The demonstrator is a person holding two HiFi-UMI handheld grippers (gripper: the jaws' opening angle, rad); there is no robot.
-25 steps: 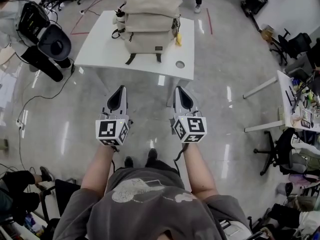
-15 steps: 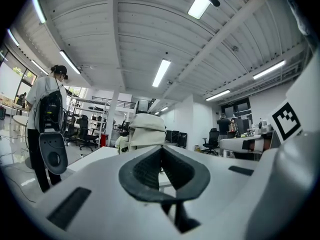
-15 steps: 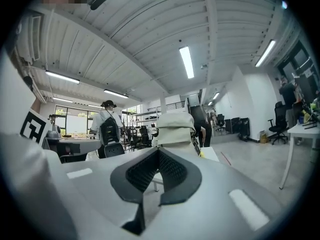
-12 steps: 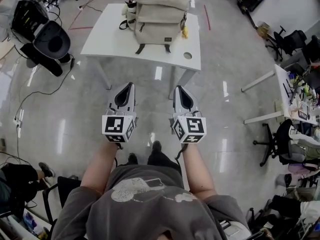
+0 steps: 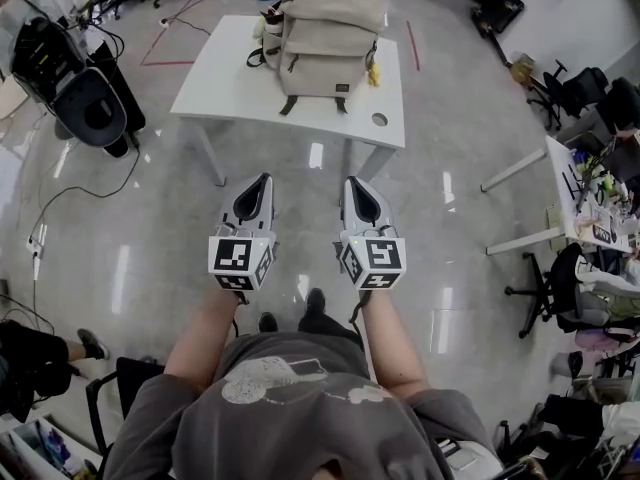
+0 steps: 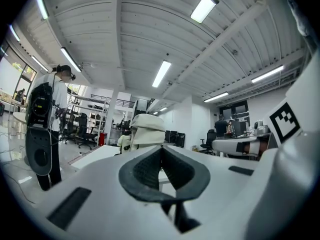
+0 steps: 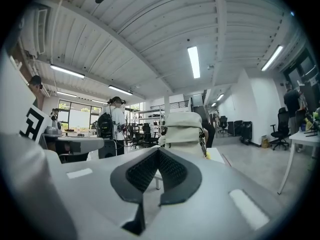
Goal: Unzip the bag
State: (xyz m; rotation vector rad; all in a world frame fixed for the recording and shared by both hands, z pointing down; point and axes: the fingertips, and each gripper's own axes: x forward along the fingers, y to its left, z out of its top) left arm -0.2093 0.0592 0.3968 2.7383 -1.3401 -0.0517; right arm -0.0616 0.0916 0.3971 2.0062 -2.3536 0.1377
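Note:
A beige backpack (image 5: 325,36) stands upright on a white table (image 5: 225,83) ahead of me, with a small yellow tag (image 5: 372,71) at its right side. It also shows beyond the jaws as the backpack (image 6: 146,130) in the left gripper view and the backpack (image 7: 184,128) in the right gripper view. My left gripper (image 5: 262,182) and right gripper (image 5: 354,185) are held side by side over the floor, well short of the table. Both are shut with nothing between their pads.
A person with a black backpack (image 5: 70,73) stands left of the table, also visible as a person (image 6: 47,124). Desks and office chairs (image 5: 585,218) crowd the right side. Cables (image 5: 60,198) run across the glossy floor at left.
The table and backpack have shifted slightly right and down in the head view as I step closer. Both grippers stay shut and side by side.

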